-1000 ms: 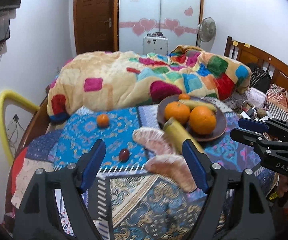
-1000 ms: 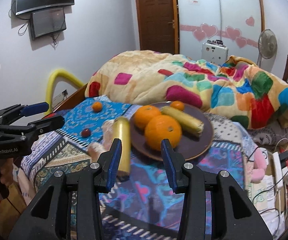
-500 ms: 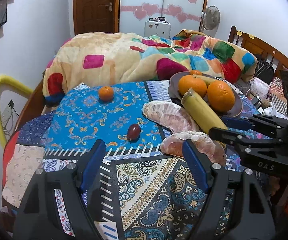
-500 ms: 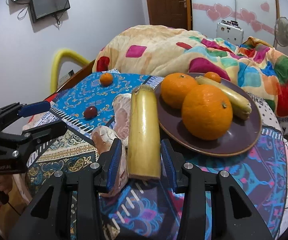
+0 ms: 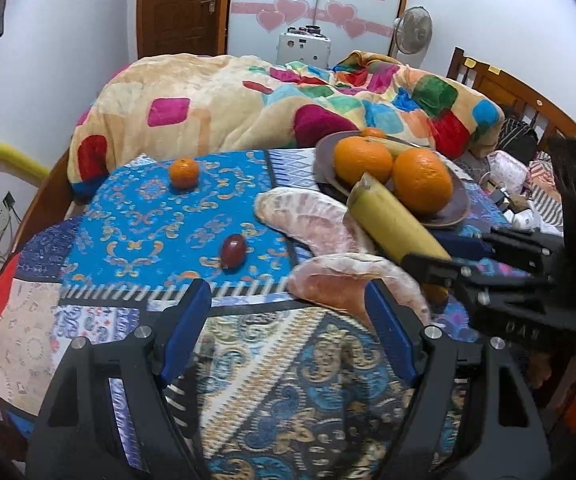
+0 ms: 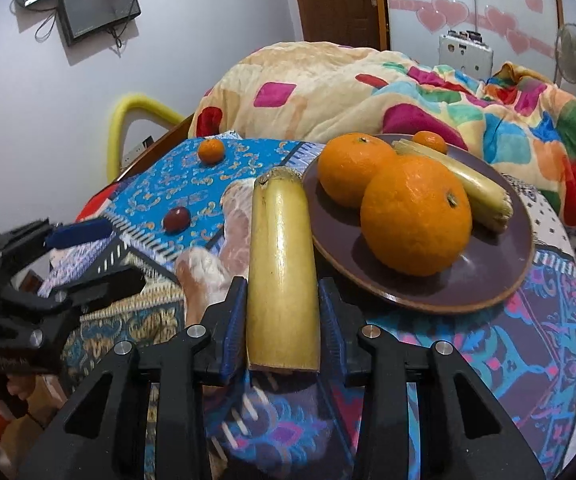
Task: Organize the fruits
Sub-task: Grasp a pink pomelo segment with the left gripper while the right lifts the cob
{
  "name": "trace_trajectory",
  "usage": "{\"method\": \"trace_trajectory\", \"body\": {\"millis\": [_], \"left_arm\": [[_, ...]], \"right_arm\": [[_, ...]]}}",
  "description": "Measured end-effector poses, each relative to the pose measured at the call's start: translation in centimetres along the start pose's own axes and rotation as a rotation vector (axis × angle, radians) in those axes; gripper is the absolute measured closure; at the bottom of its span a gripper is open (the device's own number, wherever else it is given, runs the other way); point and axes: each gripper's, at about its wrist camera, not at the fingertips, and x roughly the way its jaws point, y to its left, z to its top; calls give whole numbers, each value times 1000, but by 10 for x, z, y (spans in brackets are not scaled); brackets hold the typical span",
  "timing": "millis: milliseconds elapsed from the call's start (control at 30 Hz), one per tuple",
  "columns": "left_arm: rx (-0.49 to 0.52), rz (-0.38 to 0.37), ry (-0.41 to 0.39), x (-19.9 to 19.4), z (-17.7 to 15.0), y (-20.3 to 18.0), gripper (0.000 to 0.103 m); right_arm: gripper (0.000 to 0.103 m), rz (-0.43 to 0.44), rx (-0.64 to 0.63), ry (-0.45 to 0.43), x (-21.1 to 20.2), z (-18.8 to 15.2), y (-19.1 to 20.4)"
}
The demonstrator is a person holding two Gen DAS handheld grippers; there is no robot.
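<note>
The cut banana (image 6: 281, 264) lies on the table just beside the plate (image 6: 500, 280), near its front edge. Our right hand-held gripper (image 6: 281, 312) has dropped around it, jaws just closing, seemingly touching it. The left hand-held gripper (image 5: 288, 328) stays spread, empty. We lift next.

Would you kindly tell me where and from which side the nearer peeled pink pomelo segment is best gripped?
Take the nearer peeled pink pomelo segment across its thick middle, from above, jaws spanning its narrow width: it lies flat as a crescent with tapering tips, and the cut yellow banana piece crowds its right end.
</note>
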Motion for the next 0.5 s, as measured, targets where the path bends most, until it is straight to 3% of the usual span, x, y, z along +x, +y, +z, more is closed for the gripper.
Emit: {"method": "trace_trajectory", "body": {"millis": [233,500], "left_arm": [[16,-64,40,8,-8,-34,21],[53,-9,77,29,-15,-54,20]], "right_arm": [[70,-57,-59,8,-32,-34,-5],[70,-118,-74,5,-57,-52,-18]]}}
